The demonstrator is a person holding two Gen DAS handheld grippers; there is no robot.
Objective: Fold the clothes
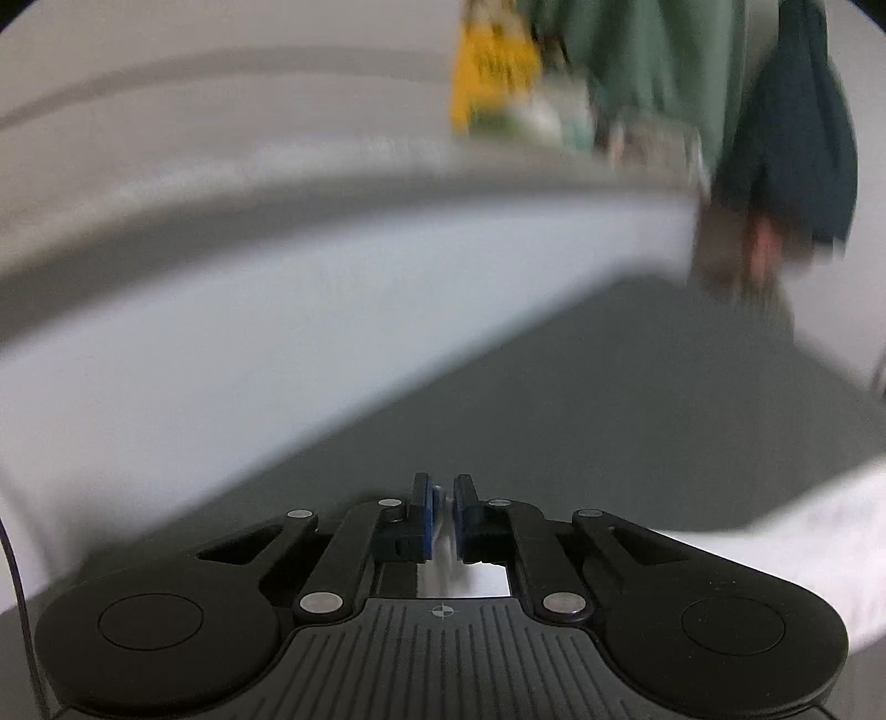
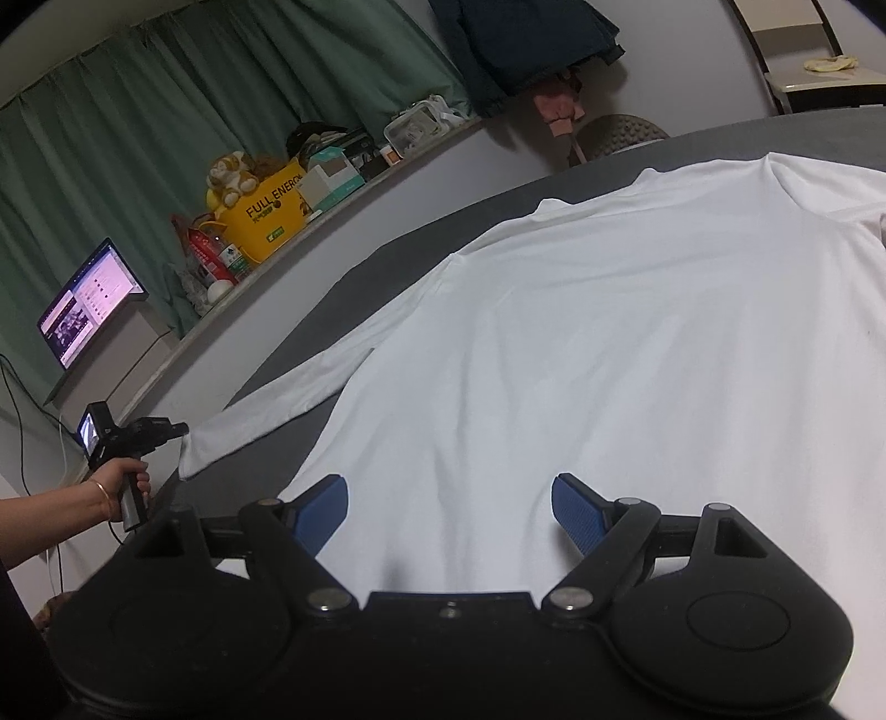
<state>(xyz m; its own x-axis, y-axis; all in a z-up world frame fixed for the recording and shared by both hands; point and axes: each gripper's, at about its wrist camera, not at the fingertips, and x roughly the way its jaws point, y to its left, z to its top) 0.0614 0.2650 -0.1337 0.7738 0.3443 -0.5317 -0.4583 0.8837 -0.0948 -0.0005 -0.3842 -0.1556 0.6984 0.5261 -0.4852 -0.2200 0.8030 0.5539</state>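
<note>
A white long-sleeved shirt (image 2: 609,332) lies spread flat on a dark grey bed (image 2: 343,310). Its left sleeve (image 2: 266,410) stretches out toward the bed's left edge. My right gripper (image 2: 449,498) is open and empty, just above the shirt's near hem. My left gripper (image 1: 442,509) is shut on the white sleeve cuff, a strip of white cloth showing between its blue pads (image 1: 426,515). In the right wrist view the left gripper (image 2: 180,429) is held at the sleeve end. The left wrist view is motion-blurred; the sleeve (image 1: 249,343) sweeps across it.
A ledge (image 2: 332,216) along the wall carries a yellow box (image 2: 266,216), a plush toy, bottles and boxes. A laptop (image 2: 88,304) stands on a box at left. Green curtains hang behind. Dark clothes (image 2: 520,44) hang at the back. A chair stands at far right.
</note>
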